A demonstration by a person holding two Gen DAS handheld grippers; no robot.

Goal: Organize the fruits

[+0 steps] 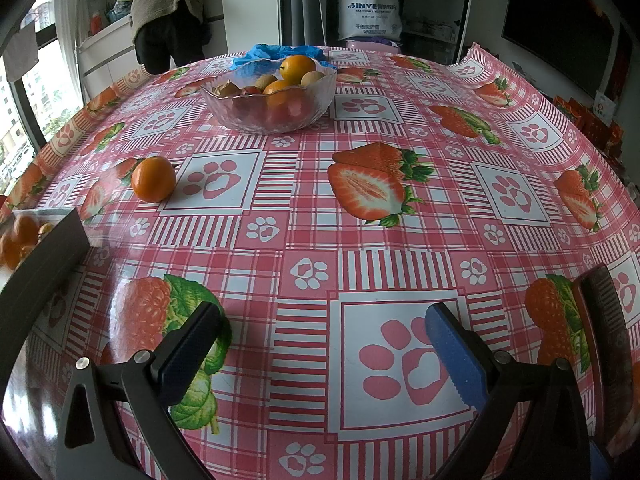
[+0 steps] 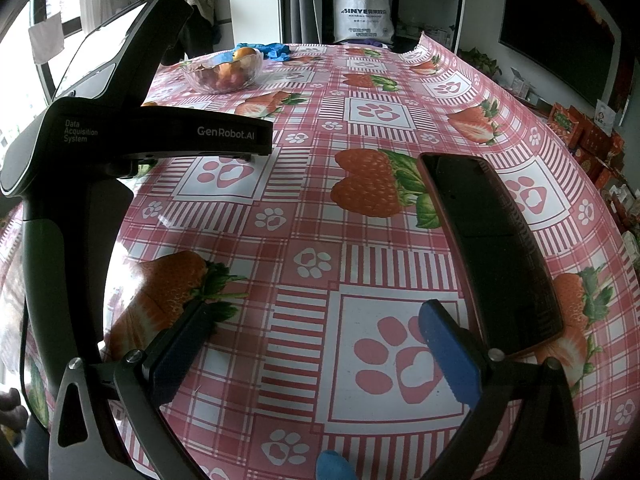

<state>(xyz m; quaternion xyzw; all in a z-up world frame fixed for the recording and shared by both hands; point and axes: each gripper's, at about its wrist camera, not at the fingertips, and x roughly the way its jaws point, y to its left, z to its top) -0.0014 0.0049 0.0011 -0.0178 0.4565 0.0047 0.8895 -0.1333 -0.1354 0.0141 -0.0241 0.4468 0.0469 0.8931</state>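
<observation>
A glossy pink checked tablecloth printed with strawberries and paw marks (image 1: 304, 208) covered the table, with shelves and a white printed bag behind its far edge. Near that far side stood a clear scalloped glass bowl (image 1: 269, 100) heaped with oranges and smaller brownish and red fruit, a crumpled blue cloth (image 1: 266, 53) just behind it. One loose round orange (image 1: 153, 179) lay on the cloth well apart from the bowl, toward the left. At the left edge a clear bag of oranges (image 1: 20, 236) showed, blurred. The left gripper (image 1: 324, 332) hovered low over a paw print, its blue-padded fingers spread wide around nothing. The right gripper (image 2: 316, 336) was likewise spread wide and held nothing, just beside a dark phone in a red case (image 2: 492, 248) lying flat on the cloth
</observation>
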